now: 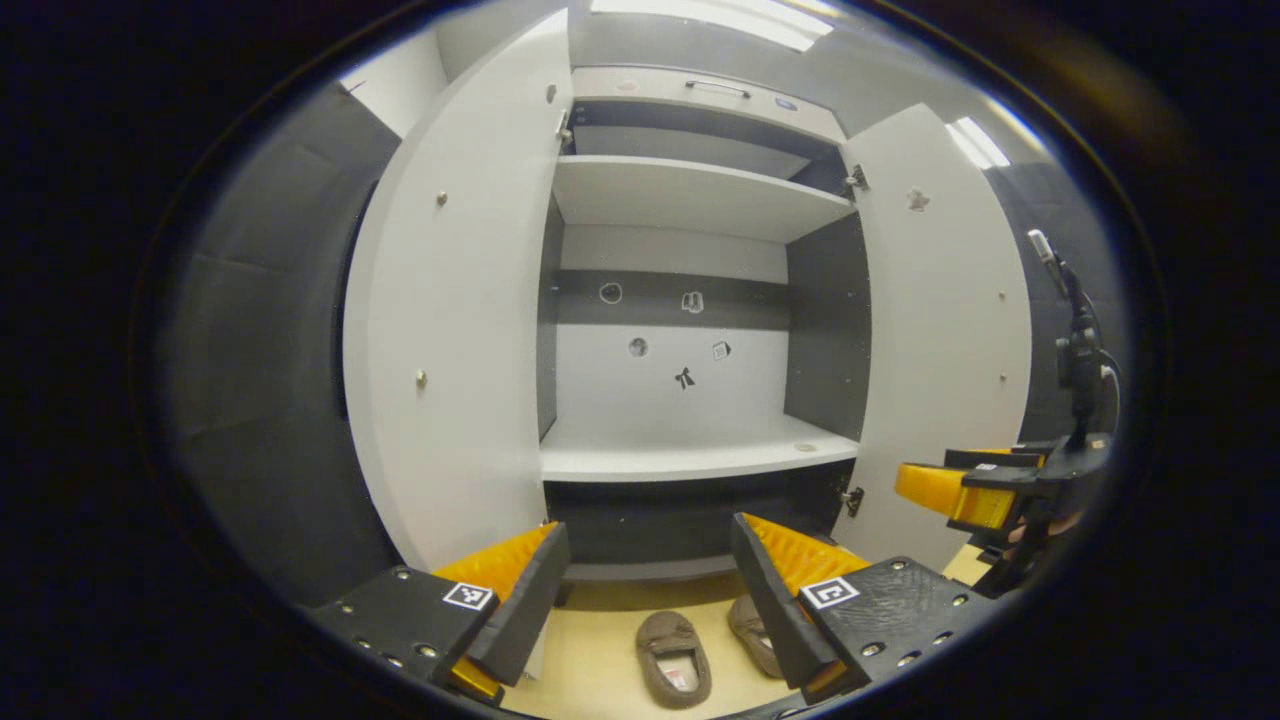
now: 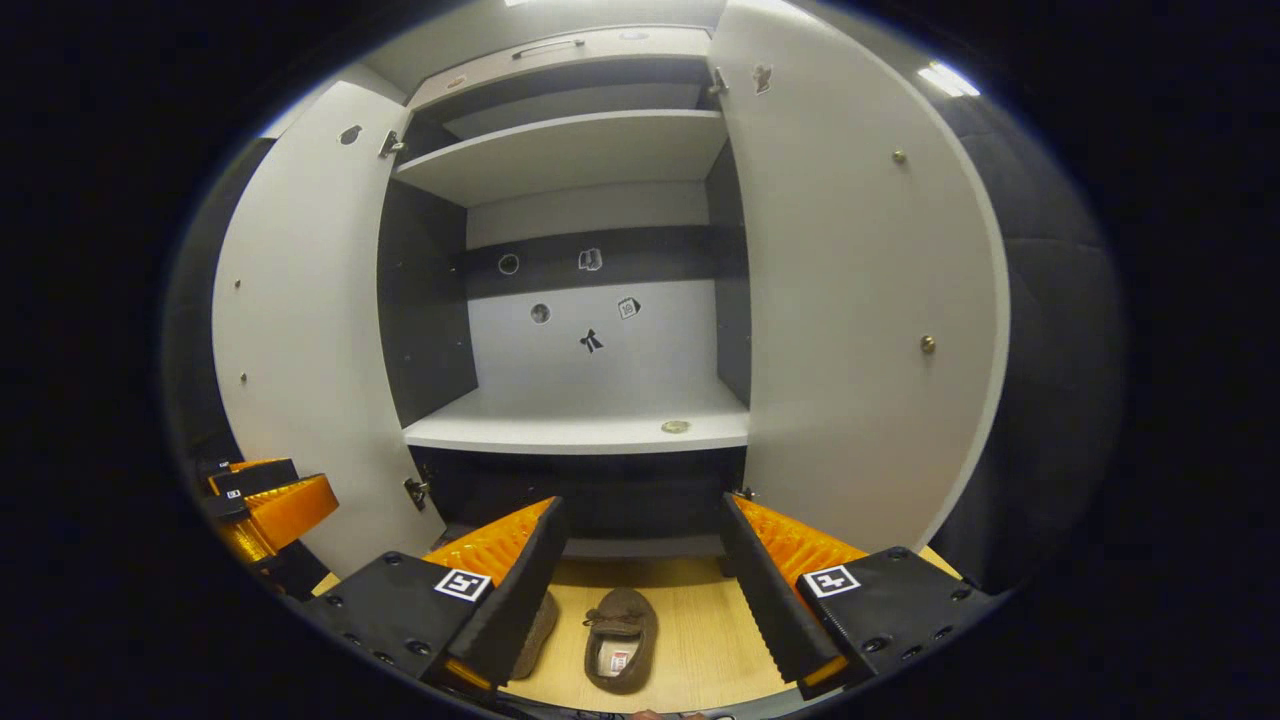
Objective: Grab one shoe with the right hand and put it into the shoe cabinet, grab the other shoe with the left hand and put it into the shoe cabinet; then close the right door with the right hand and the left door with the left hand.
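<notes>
So both doors are wide open: left door point(image 1: 450, 330) swung out on the left, right door point(image 2: 860, 300) on the right, and the shoe cabinet point(image 1: 690, 460) in between has nothing on its shelves yet. Both shoes sit on the floor point(image 2: 700, 640) right in front of it, side by side.

The left gripper point(image 1: 650, 570) hovers above them with fingers apart, holding nothing, roughly over the left shoe point(image 1: 673, 658). Same story for the right gripper point(image 2: 645, 545): fingers spread, empty, with the right shoe point(image 2: 620, 625) just below.

My worry is that those shoes look like soft, fuzzy brown slippers with floppy collars. Pinch just the rim and it'll probably fold and slip out mid-lift. They're also close together, so one finger could nudge the neighbour. The cabinet panels look smooth and matte, with little metal studs, and the fingers have ridged faces, which should help.
</notes>
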Action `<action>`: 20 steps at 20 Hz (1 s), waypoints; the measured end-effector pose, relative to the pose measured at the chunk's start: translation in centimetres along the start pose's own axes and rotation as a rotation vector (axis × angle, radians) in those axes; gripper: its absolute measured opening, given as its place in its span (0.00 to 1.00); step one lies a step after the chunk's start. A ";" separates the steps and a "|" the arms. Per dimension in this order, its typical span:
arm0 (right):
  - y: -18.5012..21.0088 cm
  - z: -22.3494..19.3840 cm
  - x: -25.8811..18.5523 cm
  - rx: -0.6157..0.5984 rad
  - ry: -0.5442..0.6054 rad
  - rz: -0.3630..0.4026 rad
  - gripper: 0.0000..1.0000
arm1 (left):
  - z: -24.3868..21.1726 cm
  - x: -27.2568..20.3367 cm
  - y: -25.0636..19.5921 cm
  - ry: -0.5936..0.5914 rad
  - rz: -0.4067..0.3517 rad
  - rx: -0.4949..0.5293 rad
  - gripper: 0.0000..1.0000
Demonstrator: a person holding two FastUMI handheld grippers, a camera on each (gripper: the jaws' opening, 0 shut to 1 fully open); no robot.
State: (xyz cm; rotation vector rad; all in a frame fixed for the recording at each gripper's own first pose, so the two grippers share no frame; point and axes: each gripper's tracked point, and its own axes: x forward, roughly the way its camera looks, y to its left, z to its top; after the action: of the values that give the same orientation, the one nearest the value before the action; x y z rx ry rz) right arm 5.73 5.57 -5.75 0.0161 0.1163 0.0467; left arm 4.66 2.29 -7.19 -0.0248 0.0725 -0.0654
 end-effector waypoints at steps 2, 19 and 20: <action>1.4 -1.1 0.7 -0.024 0.035 0.051 0.97 | -0.7 -0.3 0.4 0.014 0.014 0.009 0.95; 7.4 -22.2 4.7 0.066 0.558 0.267 0.97 | -5.6 -2.1 -0.5 0.096 -0.013 -0.042 0.95; 7.5 -23.4 5.2 0.058 0.578 0.272 0.96 | -5.5 -2.1 -0.4 0.088 -0.013 -0.052 0.95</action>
State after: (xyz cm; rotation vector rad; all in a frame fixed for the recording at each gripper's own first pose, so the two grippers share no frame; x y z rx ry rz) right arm 7.85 13.65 -29.47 0.0766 0.6929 0.3201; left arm 2.10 1.91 -12.49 -0.0747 0.1624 -0.0775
